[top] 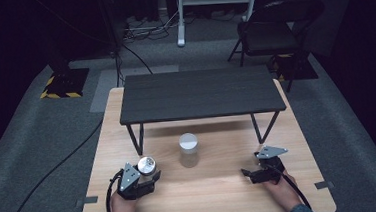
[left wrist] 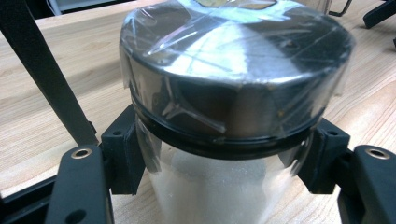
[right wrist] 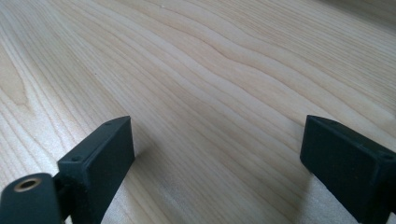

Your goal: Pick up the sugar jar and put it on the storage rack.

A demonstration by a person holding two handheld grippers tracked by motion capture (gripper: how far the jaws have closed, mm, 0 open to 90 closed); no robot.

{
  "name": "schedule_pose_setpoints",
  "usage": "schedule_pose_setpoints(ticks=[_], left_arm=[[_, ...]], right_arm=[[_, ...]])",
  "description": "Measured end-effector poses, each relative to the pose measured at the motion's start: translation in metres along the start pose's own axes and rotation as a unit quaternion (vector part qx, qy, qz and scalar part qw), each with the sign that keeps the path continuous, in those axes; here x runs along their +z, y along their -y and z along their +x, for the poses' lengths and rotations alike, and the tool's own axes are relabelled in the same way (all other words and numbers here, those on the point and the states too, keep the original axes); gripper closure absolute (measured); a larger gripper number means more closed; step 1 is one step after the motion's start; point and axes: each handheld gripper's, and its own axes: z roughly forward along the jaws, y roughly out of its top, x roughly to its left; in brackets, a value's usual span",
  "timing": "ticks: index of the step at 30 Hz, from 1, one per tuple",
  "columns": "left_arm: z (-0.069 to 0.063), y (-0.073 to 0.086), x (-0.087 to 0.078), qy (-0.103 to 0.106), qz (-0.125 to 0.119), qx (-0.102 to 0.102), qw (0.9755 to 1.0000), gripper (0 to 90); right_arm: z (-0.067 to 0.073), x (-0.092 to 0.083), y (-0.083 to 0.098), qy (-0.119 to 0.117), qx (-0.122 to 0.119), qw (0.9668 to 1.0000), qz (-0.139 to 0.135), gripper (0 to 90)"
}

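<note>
A clear jar (top: 146, 164) with a shiny metal lid stands at the front left of the wooden table (top: 222, 194). My left gripper (top: 149, 175) is shut on it. In the left gripper view the jar (left wrist: 233, 70) is wrapped in plastic film and holds something white, and the left gripper (left wrist: 219, 154) presses its black pads on the glass just below the lid. My right gripper (top: 250, 165) rests at the front right, pointing left. In the right gripper view the right gripper (right wrist: 217, 154) is open over bare wood.
A second jar (top: 188, 148) with a white lid stands mid-table, in front of a low dark shelf (top: 200, 92) on thin black legs. A folding chair (top: 276, 29) and cables lie on the carpet beyond the table.
</note>
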Motion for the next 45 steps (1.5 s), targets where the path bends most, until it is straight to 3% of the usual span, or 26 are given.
schedule_pose_setpoints(ticks=[6,9,13,16,20,30,37,42,45], left_arm=[[-0.003,-0.004,0.0,-0.005,0.006,-0.004,1.0,30.8],[-0.006,-0.011,0.0,-0.005,0.013,0.004,0.9999,30.9],[-0.012,-0.024,-0.001,-0.007,0.003,0.011,0.9999,30.9],[-0.01,-0.037,-0.003,0.008,-0.009,0.006,0.9999,30.9],[-0.003,-0.064,-0.004,0.032,-0.018,-0.004,0.9993,30.8],[0.004,-0.147,-0.011,0.043,-0.03,0.027,0.9983,30.9],[0.021,-0.201,-0.011,0.061,-0.045,0.013,0.997,30.9],[0.021,-0.24,0.002,0.042,-0.03,0.033,0.9981,30.9],[0.024,-0.255,0.018,0.034,-0.026,0.032,0.9986,30.8]], right_arm=[[0.0,0.0,0.0,-0.001,0.0,1.0,0.0,9.7],[0.0,0.0,0.0,-0.001,0.0,1.0,0.0,9.7],[0.0,0.0,0.0,-0.002,-0.002,1.0,0.0,9.7],[-0.001,0.0,0.0,-0.003,-0.003,1.0,0.0,9.7],[-0.001,0.0,0.0,-0.004,-0.005,1.0,0.001,9.7],[-0.002,0.0,-0.001,-0.008,-0.008,0.9999,0.001,9.7],[-0.002,0.0,0.0,-0.011,-0.012,0.9999,0.0,9.7],[-0.002,0.0,0.0,-0.011,-0.011,0.9999,0.0,9.6],[-0.002,0.0,0.0,-0.011,-0.011,0.9999,0.0,9.6]])
